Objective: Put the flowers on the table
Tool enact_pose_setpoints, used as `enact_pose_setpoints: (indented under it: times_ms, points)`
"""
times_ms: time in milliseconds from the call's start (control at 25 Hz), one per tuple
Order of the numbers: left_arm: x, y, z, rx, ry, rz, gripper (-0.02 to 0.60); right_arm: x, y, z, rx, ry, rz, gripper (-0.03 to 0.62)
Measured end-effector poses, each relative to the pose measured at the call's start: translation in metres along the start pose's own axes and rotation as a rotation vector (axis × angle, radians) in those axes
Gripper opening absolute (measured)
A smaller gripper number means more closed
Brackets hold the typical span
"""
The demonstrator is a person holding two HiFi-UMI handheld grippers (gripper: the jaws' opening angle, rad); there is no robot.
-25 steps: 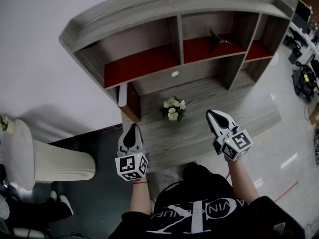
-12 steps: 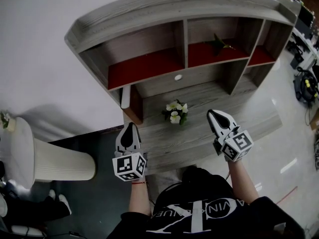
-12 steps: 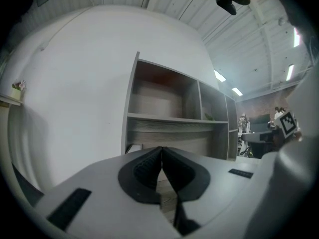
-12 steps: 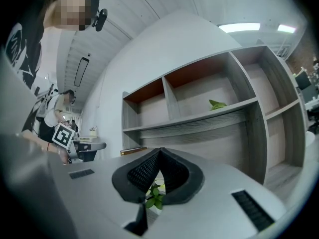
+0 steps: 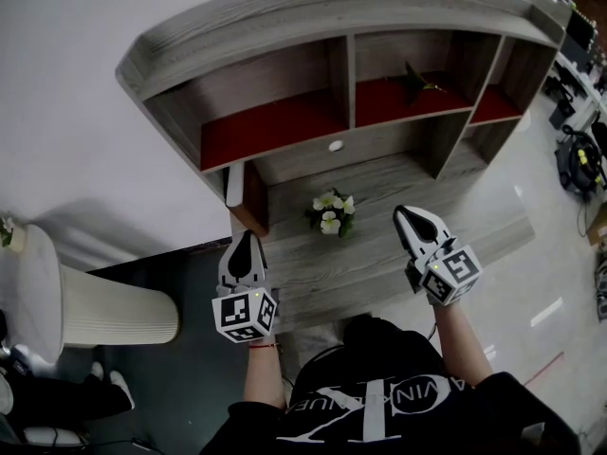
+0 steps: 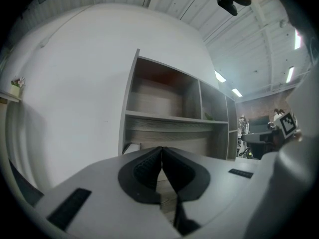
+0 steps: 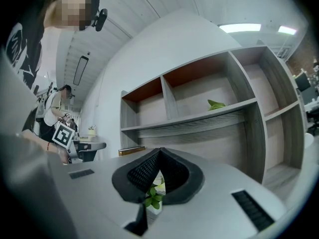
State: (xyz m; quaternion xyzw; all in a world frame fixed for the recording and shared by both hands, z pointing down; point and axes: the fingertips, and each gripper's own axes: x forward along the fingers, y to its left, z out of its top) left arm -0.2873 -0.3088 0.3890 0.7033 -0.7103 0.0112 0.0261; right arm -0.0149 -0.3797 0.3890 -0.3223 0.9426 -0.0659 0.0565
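Observation:
A small bunch of white flowers (image 5: pixel 330 213) with green leaves stands on the grey wooden desk (image 5: pixel 379 254), under the shelf unit. My left gripper (image 5: pixel 247 246) is over the desk's front left corner, left of the flowers and clear of them. It is shut and empty, its pads meeting (image 6: pixel 161 149). My right gripper (image 5: pixel 410 218) hovers to the right of the flowers, a short way off, also shut with nothing held (image 7: pixel 159 151). In the right gripper view the flowers (image 7: pixel 153 195) show behind and below the closed jaws.
The shelf unit (image 5: pixel 332 27) has red-floored compartments; a green leafy sprig (image 5: pixel 417 79) lies in the middle one. A white slab (image 5: pixel 232 183) leans at the desk's left wall. A white round pedestal table (image 5: pixel 38 292) stands at the left. Cables and gear (image 5: pixel 579 154) lie at the right.

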Motion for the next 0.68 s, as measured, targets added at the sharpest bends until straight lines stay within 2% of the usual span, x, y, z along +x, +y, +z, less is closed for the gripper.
enact_pose_setpoints:
  times_ms: [400,560,680]
  points:
    - [0.0009,-0.0006,-0.0057,-0.009,0.012,0.004,0.005,-0.0053,-0.0078,-0.0074,-0.016,0.028,-0.026,0.009]
    - [0.0010,-0.0025,-0.0076,-0.011,0.017,0.004,0.006,-0.0055,-0.0038,-0.0040,0.022,-0.005,-0.004,0.009]
    - [0.0027,-0.0044,-0.0080,-0.017,0.017,0.003,0.005,-0.0072,-0.0066,-0.0073,0.022,0.012,-0.012,0.009]
